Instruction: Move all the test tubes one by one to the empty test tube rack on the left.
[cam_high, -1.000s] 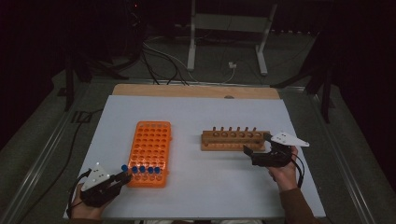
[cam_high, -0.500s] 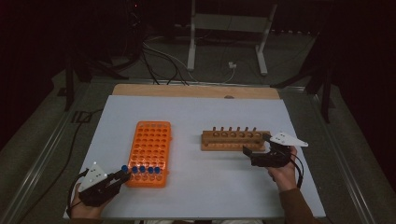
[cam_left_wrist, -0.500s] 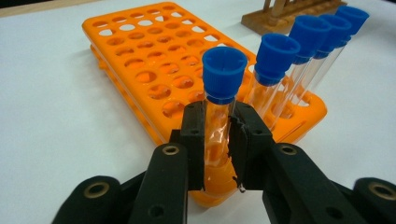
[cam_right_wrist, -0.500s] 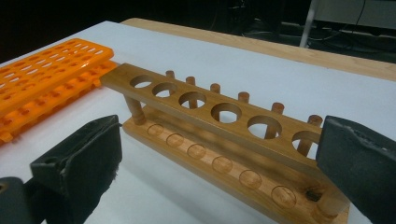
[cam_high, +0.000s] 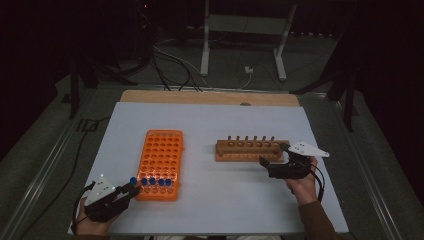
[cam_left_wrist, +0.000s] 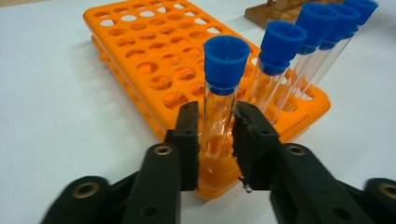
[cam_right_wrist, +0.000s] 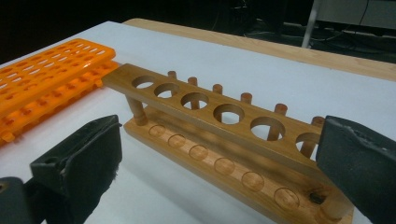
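Observation:
An orange tube rack (cam_high: 162, 155) (cam_left_wrist: 140, 56) lies left of centre, with a row of several blue-capped glass tubes (cam_high: 155, 181) (cam_left_wrist: 322, 28) at its near end. My left gripper (cam_high: 134, 187) (cam_left_wrist: 217, 121) sits at the rack's near-left corner, straddling the end tube (cam_high: 133, 180) (cam_left_wrist: 224, 65), which stands in a corner hole. Its jaws have just been opening, and the pads stand just off the glass. My right gripper (cam_high: 273, 154) (cam_right_wrist: 219, 140) is wide open and empty at the right end of an empty wooden rack (cam_high: 250, 149) (cam_right_wrist: 205, 112).
The white table top (cam_high: 220, 120) has a wooden strip (cam_high: 210, 97) along its far edge. Metal stand legs (cam_high: 205, 55) and cables (cam_high: 170, 65) lie on the floor behind. A person's hands hold both grippers at the near edge.

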